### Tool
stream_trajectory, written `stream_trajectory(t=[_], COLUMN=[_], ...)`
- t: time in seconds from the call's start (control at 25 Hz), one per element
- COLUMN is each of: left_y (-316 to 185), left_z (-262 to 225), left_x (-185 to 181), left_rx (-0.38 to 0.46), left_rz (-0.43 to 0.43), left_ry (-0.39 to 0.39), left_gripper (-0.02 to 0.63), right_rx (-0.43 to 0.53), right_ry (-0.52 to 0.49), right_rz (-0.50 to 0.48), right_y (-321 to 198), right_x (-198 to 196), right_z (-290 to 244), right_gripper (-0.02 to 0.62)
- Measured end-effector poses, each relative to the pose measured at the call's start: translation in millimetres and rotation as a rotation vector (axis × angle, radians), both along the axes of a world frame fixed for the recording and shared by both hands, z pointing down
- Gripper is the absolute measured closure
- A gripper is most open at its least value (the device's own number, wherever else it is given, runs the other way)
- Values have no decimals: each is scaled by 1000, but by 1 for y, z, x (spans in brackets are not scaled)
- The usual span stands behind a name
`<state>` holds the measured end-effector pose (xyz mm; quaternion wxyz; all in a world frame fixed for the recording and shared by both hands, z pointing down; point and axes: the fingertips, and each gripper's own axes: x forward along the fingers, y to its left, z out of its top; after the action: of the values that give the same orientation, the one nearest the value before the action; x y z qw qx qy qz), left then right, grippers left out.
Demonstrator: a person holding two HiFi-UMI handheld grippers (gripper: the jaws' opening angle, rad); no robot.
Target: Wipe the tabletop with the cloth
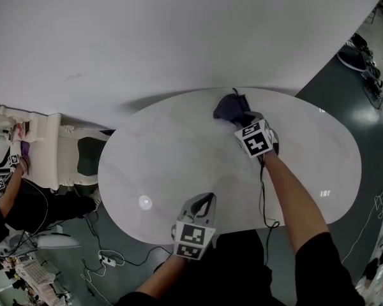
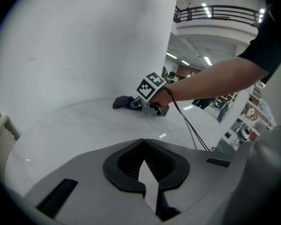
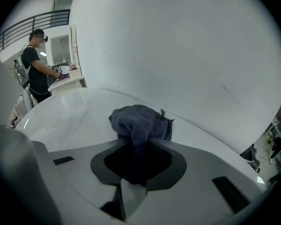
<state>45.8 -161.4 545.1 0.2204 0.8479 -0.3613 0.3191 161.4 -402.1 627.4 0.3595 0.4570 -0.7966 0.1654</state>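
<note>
The right tongs (image 3: 133,143) grip the dark cloth (image 3: 139,120), which is bunched at the far edge of the white surface (image 1: 172,152). The left tongs (image 2: 143,140), closed and empty, hover near the front edge. Pressing the cloth flat and drawing overlapping strokes would probably clean best.
</note>
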Motion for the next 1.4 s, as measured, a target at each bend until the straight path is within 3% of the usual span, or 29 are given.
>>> stream_trajectory(t=[0.4,0.88,1.08,1.4], left_y=[7,21,28,41], left_z=[-8,-12,-7,-5], left_x=[73,137,165,196], left_rx=[21,33,2,-1], left_rz=[98,116,117,196], left_ry=[-36,-38,1,-26], left_gripper=[600,600,600,600], right_rx=[6,20,16,7], right_ry=[7,105,111,89], right_rz=[-25,-95,-70,31], right_y=[10,25,32,57], right_x=[70,136,165,230], right_z=[-3,-1,0,2], right_gripper=[534,533,534,534])
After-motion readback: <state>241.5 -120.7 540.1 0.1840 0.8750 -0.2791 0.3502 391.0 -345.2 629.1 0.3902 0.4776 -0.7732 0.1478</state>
